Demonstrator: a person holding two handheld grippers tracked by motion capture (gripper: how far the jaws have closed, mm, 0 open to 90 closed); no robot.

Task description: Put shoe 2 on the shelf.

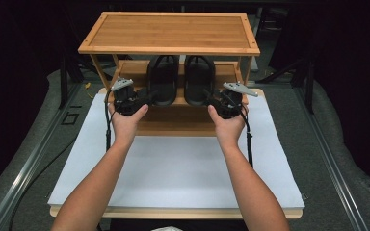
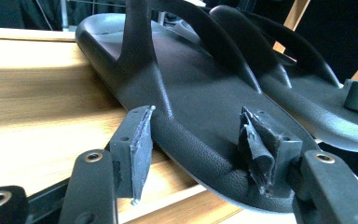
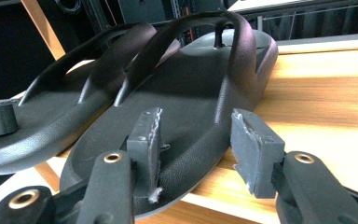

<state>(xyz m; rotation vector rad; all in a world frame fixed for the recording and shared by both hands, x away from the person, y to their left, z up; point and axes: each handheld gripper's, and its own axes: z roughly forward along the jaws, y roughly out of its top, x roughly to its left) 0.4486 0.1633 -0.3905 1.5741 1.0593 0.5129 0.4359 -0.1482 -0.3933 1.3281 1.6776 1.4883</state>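
Observation:
Two black flip-flops lie side by side, heels toward me, on the lower shelf (image 1: 173, 120) of a bamboo rack. My left gripper (image 1: 142, 98) is at the heel of the left flip-flop (image 1: 162, 79). In the left gripper view the left gripper (image 2: 200, 135) is open: one pad sits beside the left flip-flop's (image 2: 200, 88) outer edge, the other over its footbed. My right gripper (image 1: 213, 99) is at the heel of the right flip-flop (image 1: 199, 79). In the right gripper view the right gripper (image 3: 198, 140) is open: one pad rests over the right flip-flop's (image 3: 186, 88) footbed, the other stands clear of its rim.
The rack's top shelf (image 1: 168, 31) overhangs the flip-flops. Slanted wooden legs (image 1: 102, 70) flank the lower shelf. The rack stands at the far end of a table covered with a white sheet (image 1: 183, 168). A cable (image 1: 108, 134) trails from each gripper.

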